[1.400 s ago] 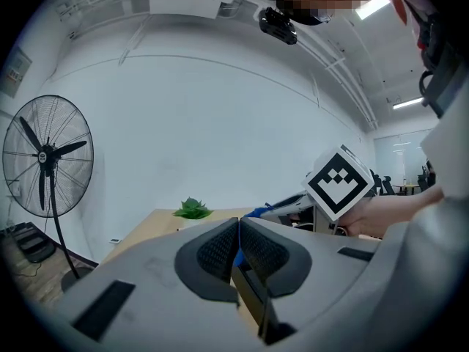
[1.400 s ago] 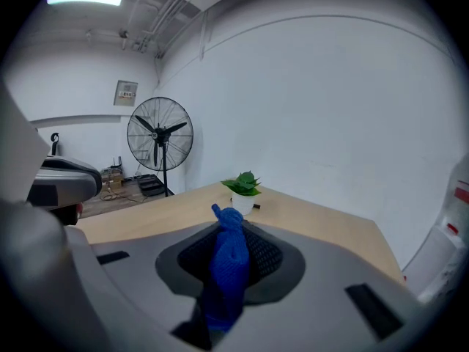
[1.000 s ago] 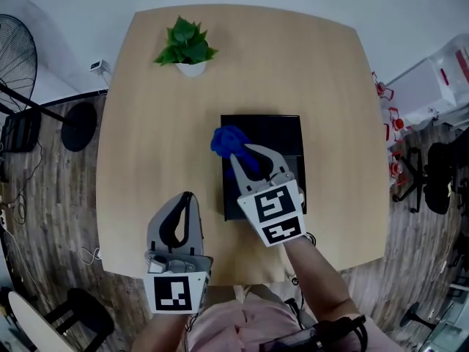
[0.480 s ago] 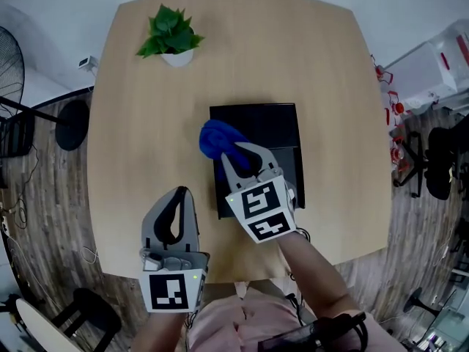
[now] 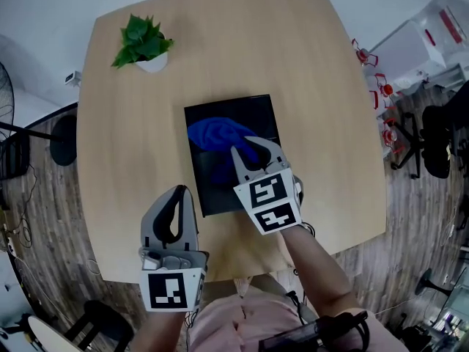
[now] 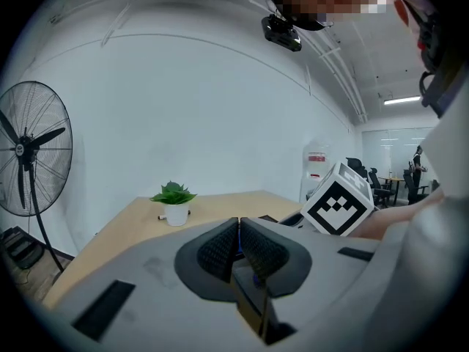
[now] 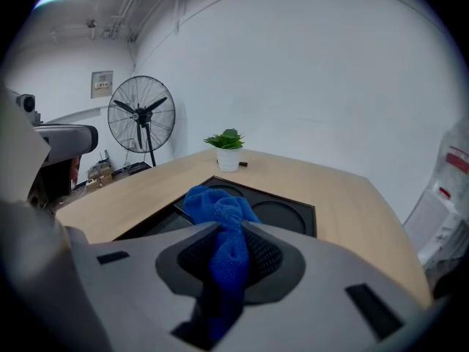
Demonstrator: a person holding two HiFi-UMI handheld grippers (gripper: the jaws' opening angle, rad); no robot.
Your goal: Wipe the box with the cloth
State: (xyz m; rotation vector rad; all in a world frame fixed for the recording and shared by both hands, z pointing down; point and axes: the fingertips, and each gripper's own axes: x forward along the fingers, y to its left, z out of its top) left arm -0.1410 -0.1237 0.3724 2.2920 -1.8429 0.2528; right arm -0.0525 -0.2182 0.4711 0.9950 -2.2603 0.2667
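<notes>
1. Right gripper (image 5: pixel 254 152): fingers clamped on the blue cloth (image 7: pixel 220 218). A bunched wad spills forward out of them onto the box (image 5: pixel 264 112) and covers the box's left-middle area.
2. Left gripper (image 5: pixel 178 196): fingers pressed together with nothing between them. It's parked off the box's near-left corner, not touching it.
3. Risk 1: nothing braces the box. A firm stroke could skate it across the surface (image 5: pixel 315 64), since lid and wood both look slick.
4. Risk 2: only a narrow fold of cloth sits in the fingers. Drag on the lid could pull it free or roll it under, and then the hard fingertips would scrape the lid.
5. Risk 3: the cloth is lumped up, so the contact patch is small. I'd guess the box's far-right corner gets missed.
6. Materials:
   - Cloth: soft, nubby, microfibre-looking, a crumpled lump.
   - Box: low, flat, black, rectangular, with a raised rim and 2 round recesses in the top.
   - Surface: pale wood grain, smooth, rounded corners.
   - Finger pads: dark and ribbed, set in grey plastic shells.
7. Potted plant (image 5: pixel 141 42) is well beyond the box's far-left corner. Probably clear of any stroke.
</notes>
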